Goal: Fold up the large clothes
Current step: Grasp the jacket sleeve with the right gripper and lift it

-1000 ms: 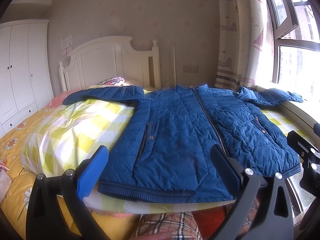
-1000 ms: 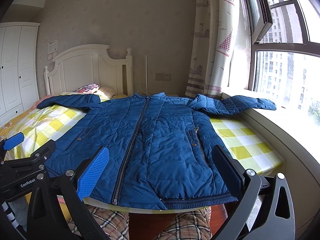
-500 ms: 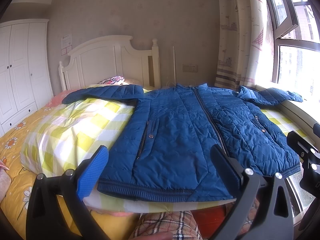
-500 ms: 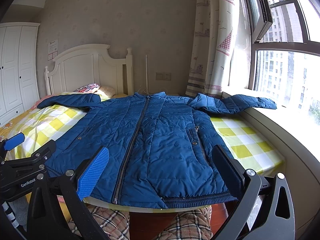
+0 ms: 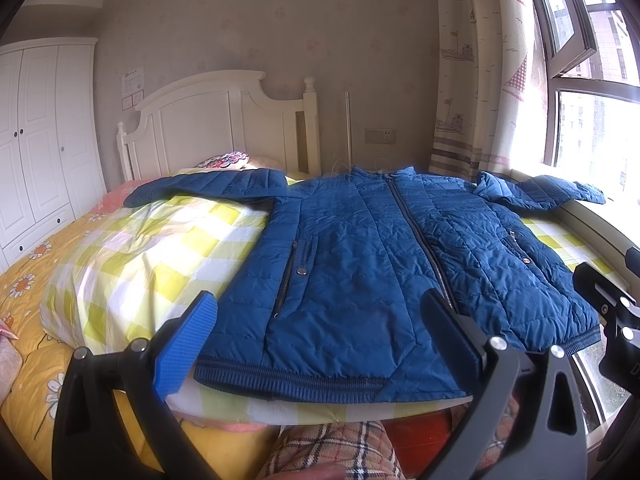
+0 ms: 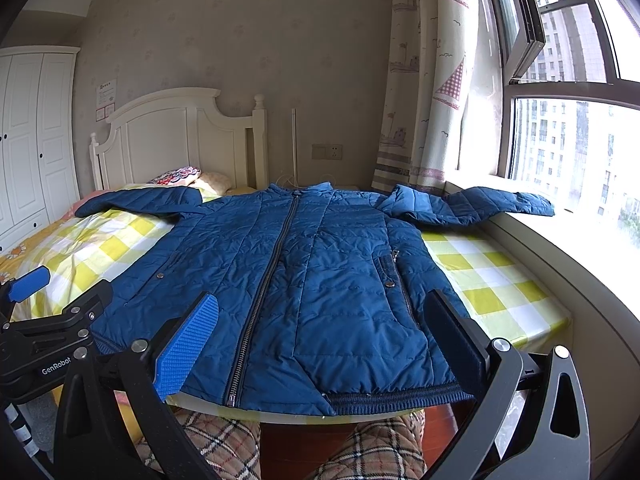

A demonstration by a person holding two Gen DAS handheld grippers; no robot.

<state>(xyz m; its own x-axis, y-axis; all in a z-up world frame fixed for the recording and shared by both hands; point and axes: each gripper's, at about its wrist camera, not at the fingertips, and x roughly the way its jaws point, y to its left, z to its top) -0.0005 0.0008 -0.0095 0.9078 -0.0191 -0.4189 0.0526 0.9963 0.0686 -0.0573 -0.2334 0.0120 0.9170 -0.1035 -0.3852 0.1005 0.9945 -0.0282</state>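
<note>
Blue quilted jacket lies face up and spread flat on the bed, zip closed, collar toward the headboard, ribbed hem at the near edge. It rests on a yellow-and-white checked cover. One sleeve stretches across the cover on the wardrobe side. The other sleeve is bent, its cuff end reaching onto the windowsill.

Left tool: fingers spread wide, nothing between them. It hangs just short of the hem, over the jacket's wardrobe-side front panel, not touching the cloth. One finger carries a blue ribbed pad; the other shows dark.

Right tool: likewise wide open and empty, held near the hem on the window-side panel, clear of the cloth. In the right wrist view the left tool shows at the lower left edge, marked "GenRobot".

Below both tools, the person's legs in plaid trousers stand against the foot of the bed.

Surroundings: white wardrobe on the far left, a patterned pillow at the headboard, a curtain and a window on the right.
</note>
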